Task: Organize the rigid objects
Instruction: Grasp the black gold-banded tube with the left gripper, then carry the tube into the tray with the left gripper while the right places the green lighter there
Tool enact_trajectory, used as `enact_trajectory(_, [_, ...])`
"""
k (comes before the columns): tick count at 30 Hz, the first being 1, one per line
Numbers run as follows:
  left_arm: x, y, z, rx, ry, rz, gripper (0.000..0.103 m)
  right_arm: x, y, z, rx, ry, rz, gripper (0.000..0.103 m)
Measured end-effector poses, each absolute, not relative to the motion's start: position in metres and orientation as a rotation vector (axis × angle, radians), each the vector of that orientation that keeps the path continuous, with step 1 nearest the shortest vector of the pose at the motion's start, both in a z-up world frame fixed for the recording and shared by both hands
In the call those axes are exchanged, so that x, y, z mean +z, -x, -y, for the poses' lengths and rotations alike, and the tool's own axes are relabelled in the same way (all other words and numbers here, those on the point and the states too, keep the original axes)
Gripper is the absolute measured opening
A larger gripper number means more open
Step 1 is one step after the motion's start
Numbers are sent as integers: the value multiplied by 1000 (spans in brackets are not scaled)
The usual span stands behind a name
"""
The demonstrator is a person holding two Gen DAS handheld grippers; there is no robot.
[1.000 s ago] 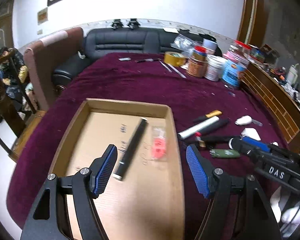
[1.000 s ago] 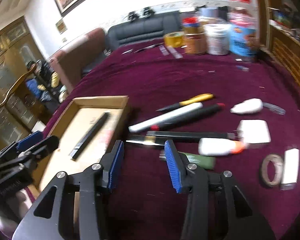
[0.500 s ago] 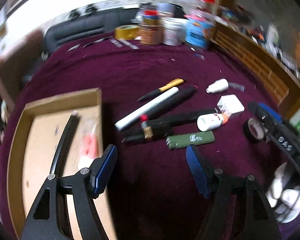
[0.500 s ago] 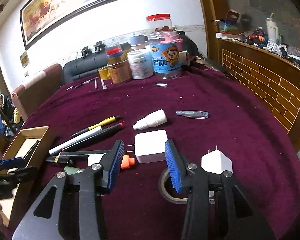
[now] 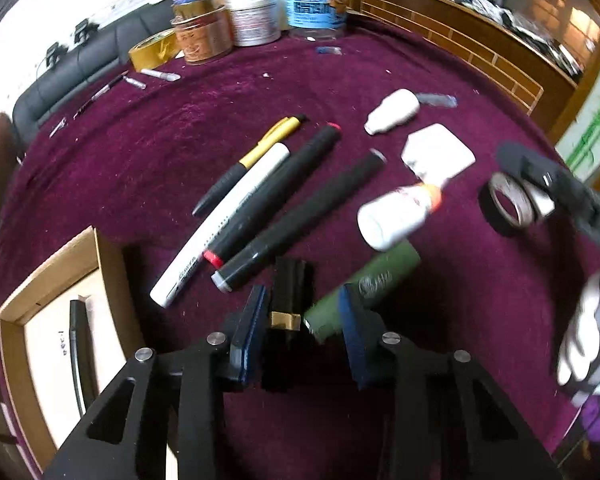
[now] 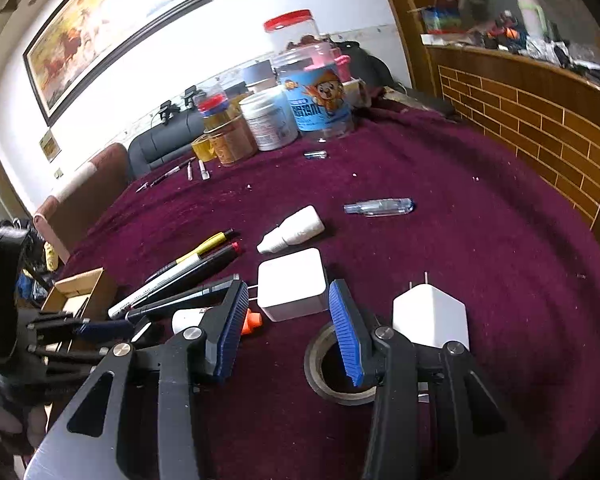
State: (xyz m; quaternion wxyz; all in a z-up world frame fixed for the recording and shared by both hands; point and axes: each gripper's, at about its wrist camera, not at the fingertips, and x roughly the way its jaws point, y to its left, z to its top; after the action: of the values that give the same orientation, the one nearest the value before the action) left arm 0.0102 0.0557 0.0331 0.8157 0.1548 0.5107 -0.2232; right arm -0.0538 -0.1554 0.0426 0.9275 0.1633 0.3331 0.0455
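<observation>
left gripper (image 5: pixel 302 320): jaws closing around a black gold-banded bar (image 5: pixel 287 300) and the end of a green tube (image 5: pixel 364 286); pad contact not yet evident. both lie on the maroon cloth (image 5: pixel 160 152), beside the markers (image 5: pixel 260 204), right of the cardboard box (image 5: pixel 108 264). step in hand: pick-up for boxing. next move calls for isolating one item. right gripper (image 6: pixel 286 324): partly open, empty, poised over a white charger (image 6: pixel 292 284) and tape roll (image 6: pixel 314 364).
</observation>
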Motion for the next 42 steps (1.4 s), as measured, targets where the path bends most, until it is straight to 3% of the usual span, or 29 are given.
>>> enact_trajectory(8, [43,-3,-69,-509,-258,-1115,28,43,55,156,100,-339,-683,41])
enact_trajectory(15, [19,9,-53,-446,-336,-1114,30,42,55,157,101,-340,-685,41])
enact_trajectory(18, [21,10,-59,-432,-271,-1117,28,41,54,157,101,-335,-691,41])
enact_trajectory(20, [24,13,-64,-433,-237,-1107,18,41,53,156,102,-330,-694,41])
enact_trajectory(22, [31,19,-71,-439,-191,-1088,15,40,53,154,103,-321,-694,41])
enact_trajectory(32, [78,81,-114,-494,88,-939,14,40,53,142,108,-256,-703,41])
enact_trajectory(42, [98,126,-181,-483,282,-813,14,23,54,100,313,-435,-974,41])
